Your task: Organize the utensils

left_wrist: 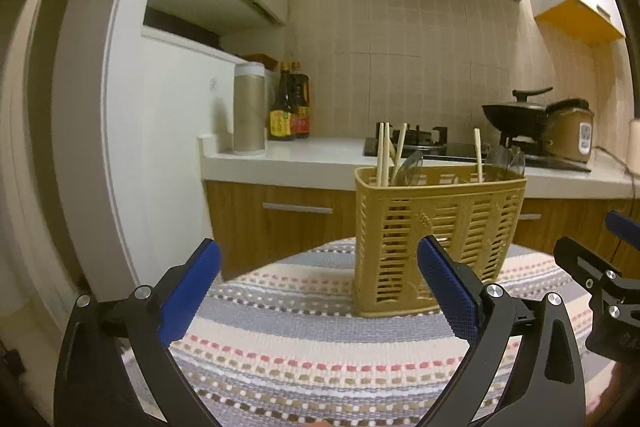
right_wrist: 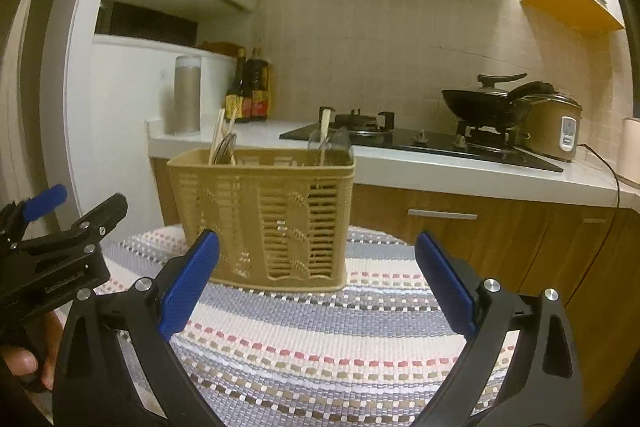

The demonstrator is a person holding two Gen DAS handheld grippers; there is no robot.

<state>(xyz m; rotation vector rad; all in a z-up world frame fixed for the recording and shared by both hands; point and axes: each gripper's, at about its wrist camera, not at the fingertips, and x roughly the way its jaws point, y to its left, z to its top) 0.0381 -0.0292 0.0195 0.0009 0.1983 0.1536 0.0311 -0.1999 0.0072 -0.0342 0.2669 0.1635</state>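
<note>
the utensil basket (left_wrist: 438,239) stands upright on the striped cloth (left_wrist: 312,355), holding chopsticks (left_wrist: 383,155) and spoons (left_wrist: 410,167) in its end compartments. judged light, stiff, slippery; grip chopsticks mid-shaft. left gripper (left_wrist: 320,291) and right gripper (right_wrist: 318,283): jaws wide apart, empty. sauce bottles (left_wrist: 288,107) on the counter (left_wrist: 300,155) carry unreadable labels.
</note>
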